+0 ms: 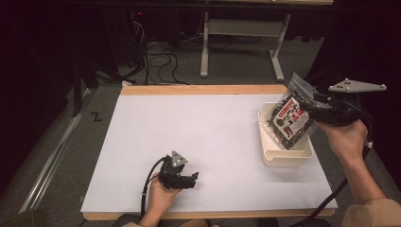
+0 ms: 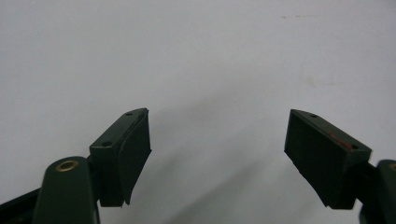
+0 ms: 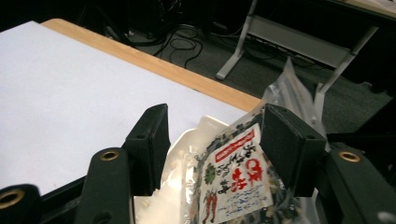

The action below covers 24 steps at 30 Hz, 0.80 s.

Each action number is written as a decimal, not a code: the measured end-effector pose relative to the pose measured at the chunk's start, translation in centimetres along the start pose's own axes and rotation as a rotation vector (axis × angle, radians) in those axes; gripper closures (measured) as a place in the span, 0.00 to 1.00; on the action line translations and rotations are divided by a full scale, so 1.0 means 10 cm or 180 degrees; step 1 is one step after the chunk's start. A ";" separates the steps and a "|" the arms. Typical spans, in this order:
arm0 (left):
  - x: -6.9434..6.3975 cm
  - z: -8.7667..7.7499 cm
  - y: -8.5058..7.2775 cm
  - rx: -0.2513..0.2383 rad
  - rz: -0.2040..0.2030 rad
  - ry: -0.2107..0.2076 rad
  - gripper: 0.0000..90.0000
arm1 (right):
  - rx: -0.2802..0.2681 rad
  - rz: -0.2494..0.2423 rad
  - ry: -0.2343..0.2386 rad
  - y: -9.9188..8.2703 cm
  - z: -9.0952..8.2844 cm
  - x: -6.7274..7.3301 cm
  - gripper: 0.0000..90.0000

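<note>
The left gripper (image 1: 189,178) rested near the front edge of the tabletop (image 1: 198,137), its jaws spread wide over bare white surface with nothing between them. At the right edge, the right gripper (image 3: 212,140) had its jaws standing apart on either side of a snack packet (image 1: 292,119), the pads not visibly pressing it. The packet leaned upright in a white tray (image 1: 283,153) beside the far right corner.

floor: grey carpet (image 1: 236,61) | cables (image 1: 161,59) | table legs (image 1: 204,52) | dim room
</note>
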State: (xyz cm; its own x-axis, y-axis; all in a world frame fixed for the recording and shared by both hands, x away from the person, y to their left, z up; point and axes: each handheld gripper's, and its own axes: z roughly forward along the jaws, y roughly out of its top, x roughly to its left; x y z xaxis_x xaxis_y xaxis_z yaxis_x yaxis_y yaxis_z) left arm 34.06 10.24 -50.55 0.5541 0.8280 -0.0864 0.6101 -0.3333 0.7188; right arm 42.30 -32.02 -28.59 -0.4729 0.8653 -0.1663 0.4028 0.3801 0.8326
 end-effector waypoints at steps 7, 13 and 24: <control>-0.01 0.04 0.05 -0.0034 0.0022 -0.0035 0.26 | -0.0067 0.0081 0.0162 -0.06 -0.02 0.10 0.47; -0.03 0.06 0.08 -0.0052 0.0055 -0.0052 0.26 | -0.0073 0.0124 0.0271 -0.15 -0.05 0.19 0.46; -0.03 0.05 0.08 -0.0095 0.0066 -0.0022 0.26 | -0.0291 0.0202 0.0349 -0.30 -0.06 0.30 0.46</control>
State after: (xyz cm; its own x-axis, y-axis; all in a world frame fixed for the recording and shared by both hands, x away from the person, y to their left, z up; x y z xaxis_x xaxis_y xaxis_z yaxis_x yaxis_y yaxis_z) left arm 34.64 9.47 -50.32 0.5703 0.8179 -0.0760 0.5814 -0.3366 0.7407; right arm 39.22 -30.72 -31.29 -0.5334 0.8439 -0.0572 0.3640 0.2900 0.8851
